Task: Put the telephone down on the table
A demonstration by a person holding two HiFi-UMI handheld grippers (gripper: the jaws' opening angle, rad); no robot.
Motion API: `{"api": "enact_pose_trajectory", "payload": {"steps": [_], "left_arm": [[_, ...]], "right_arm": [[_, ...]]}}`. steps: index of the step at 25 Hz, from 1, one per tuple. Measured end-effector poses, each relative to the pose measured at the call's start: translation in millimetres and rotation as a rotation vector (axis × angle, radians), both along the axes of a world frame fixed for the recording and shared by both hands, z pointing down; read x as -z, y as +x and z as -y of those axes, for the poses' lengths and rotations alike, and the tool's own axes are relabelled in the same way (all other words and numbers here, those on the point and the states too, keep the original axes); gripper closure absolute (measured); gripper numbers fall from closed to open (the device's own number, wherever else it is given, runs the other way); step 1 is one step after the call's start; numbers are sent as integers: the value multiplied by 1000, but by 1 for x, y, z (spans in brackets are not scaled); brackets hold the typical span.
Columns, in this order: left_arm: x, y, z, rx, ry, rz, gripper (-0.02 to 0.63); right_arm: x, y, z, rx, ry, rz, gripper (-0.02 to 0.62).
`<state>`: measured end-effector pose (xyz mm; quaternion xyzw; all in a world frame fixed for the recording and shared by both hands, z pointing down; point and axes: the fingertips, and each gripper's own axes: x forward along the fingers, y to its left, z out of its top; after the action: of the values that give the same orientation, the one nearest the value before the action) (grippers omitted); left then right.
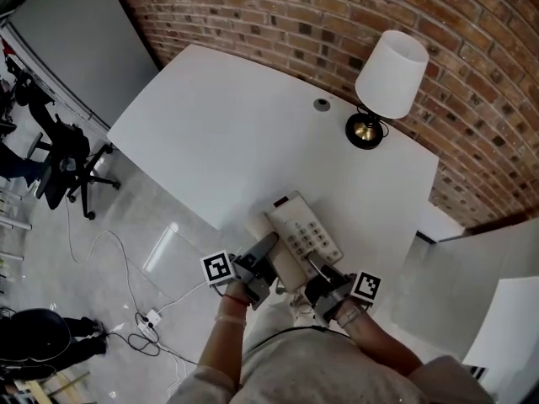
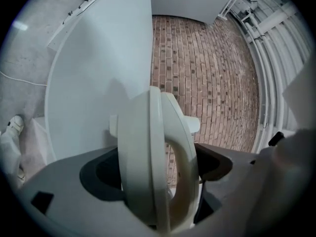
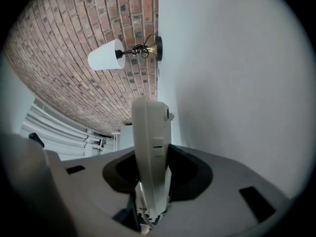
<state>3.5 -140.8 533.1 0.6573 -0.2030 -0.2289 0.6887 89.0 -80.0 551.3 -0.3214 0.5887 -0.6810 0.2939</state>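
As each clamps one side, telephone (image 1: 295, 230) held between left tool (image 1: 264, 252) and right tool (image 1: 318, 269) (keypad (image 1: 315, 236) up), at table (image 1: 227, 133) edge.

Bright even light; fisheye edges dark; soft shadows

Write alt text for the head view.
The left gripper and right gripper clamp a cream telephone at the near edge of a white table. A white-shaded lamp stands at its far side, by a brick wall.
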Motion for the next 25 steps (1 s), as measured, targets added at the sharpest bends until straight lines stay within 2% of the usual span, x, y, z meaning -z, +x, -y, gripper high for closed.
{"api": "enact_pose_trajectory", "payload": {"steps": [10, 17, 21, 25], "left_arm": [[4, -6, 60, -34, 24, 36, 177], [3, -21, 71, -64, 22, 39, 163], [3, -38, 66, -64, 78, 147, 163], [0, -53, 64, -88, 219, 347, 163]], "right_arm": [[1, -10, 60, -23, 9, 18, 454], [-5, -17, 95, -41, -21, 10, 454], [-8, -23, 112, -42, -22, -7, 454], [-9, -31, 129, -40, -19, -22, 454]]}}
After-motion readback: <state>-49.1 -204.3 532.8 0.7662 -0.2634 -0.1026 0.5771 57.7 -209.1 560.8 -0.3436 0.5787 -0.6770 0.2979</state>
